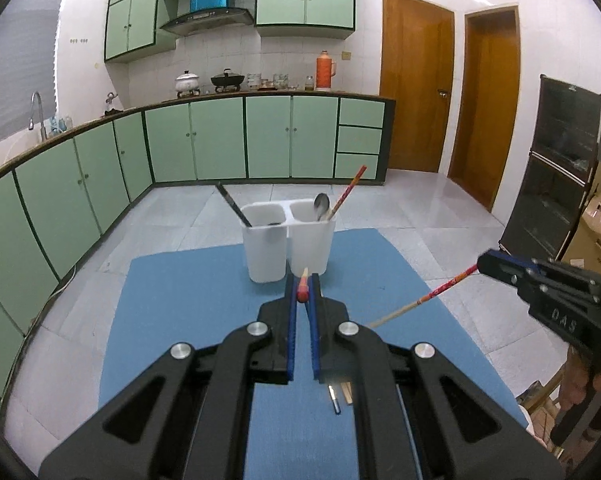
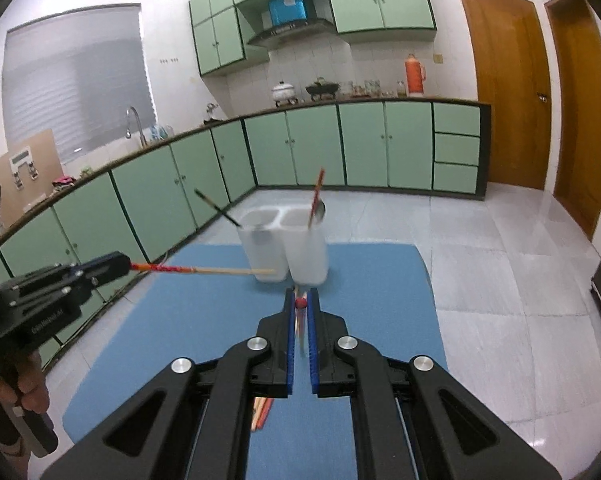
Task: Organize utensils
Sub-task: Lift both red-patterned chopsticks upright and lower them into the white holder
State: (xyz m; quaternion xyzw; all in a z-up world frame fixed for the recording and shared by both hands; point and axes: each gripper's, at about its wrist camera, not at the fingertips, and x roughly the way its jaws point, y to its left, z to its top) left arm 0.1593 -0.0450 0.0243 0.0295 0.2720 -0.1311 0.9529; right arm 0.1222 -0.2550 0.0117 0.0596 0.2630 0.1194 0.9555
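A white two-compartment utensil holder stands on a blue mat. Its left compartment holds a black utensil; its right one holds a metal spoon and a red chopstick. My left gripper is shut on a red-and-wood chopstick just before the holder. My right gripper is shut on another red chopstick. In the right wrist view the left gripper's chopstick points at the holder. In the left wrist view the right gripper's chopstick points down-left.
More utensils lie on the mat under the left gripper, and chopsticks lie under the right one. Green cabinets line the left and back. Wooden doors and a dark cabinet stand to the right.
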